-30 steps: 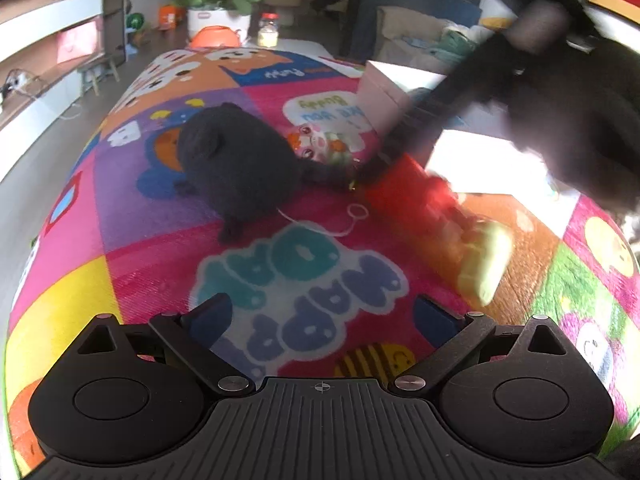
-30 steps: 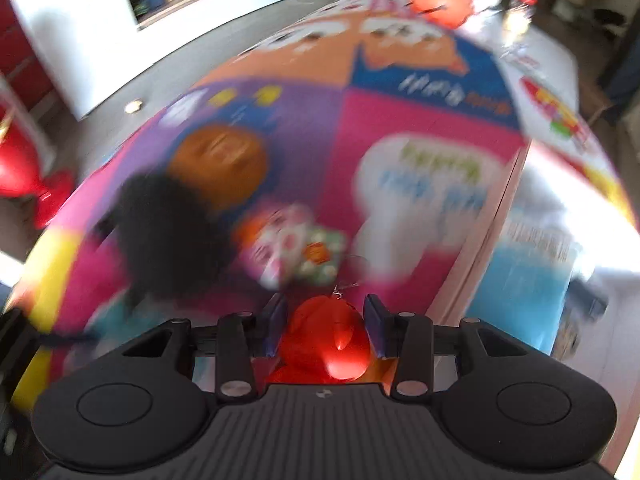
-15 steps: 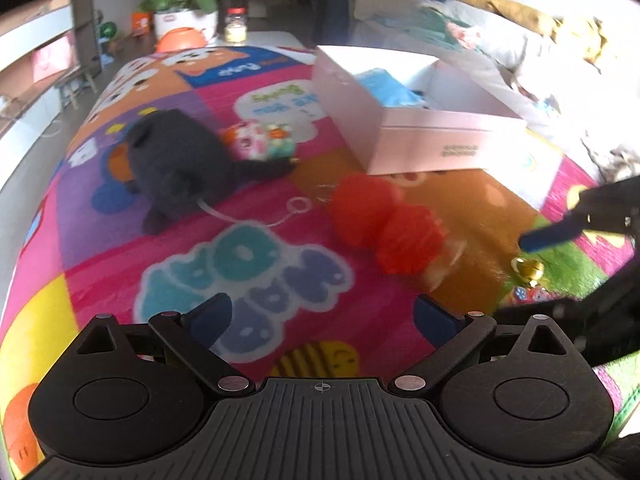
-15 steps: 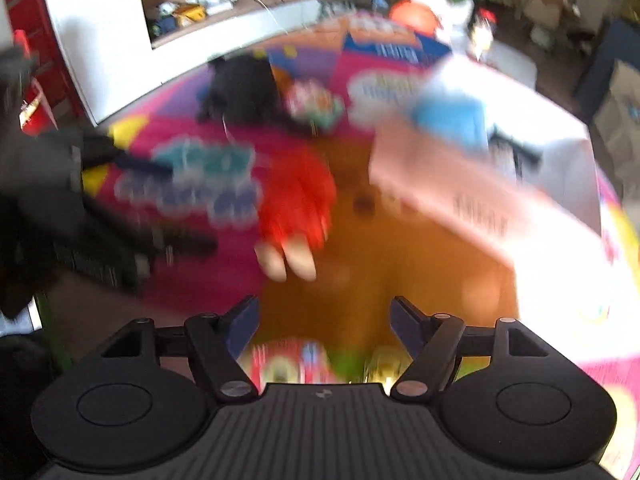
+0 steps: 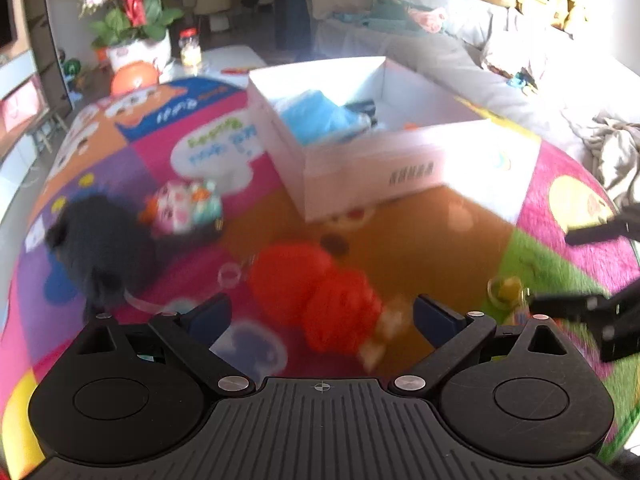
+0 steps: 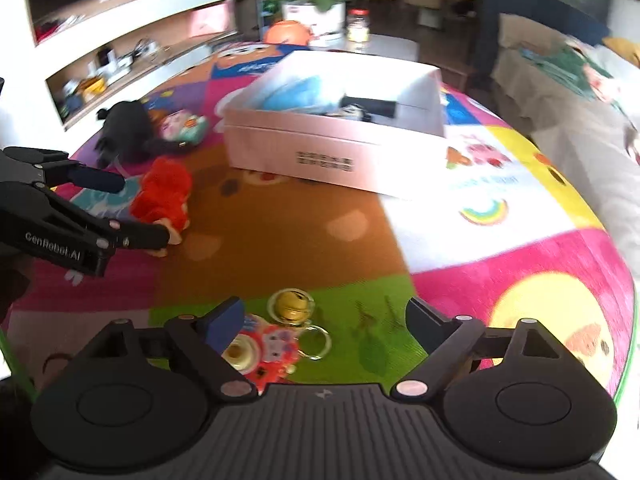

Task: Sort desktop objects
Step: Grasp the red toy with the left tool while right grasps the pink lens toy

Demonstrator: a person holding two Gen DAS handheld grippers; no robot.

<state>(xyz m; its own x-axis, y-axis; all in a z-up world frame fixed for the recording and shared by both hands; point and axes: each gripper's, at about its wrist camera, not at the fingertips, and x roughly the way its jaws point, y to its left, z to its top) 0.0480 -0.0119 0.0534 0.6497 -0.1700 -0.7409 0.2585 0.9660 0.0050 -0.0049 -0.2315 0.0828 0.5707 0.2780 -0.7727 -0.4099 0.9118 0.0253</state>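
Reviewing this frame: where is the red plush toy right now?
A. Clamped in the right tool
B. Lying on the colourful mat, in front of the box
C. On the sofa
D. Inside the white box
B. The red plush toy lies on the colourful mat, nearer the camera than the white box; no tool grips it, and the right tool has only small trinkets below its opening jaws.

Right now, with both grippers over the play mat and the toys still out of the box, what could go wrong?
1. The left gripper is open right over the red plush toy; the blurred view could mean a mistimed grab.
2. The right gripper, its jaws opening with nothing gripped, hangs above the gold bell keychain, small and easy to pinch badly.
3. The grippers are close and might collide.
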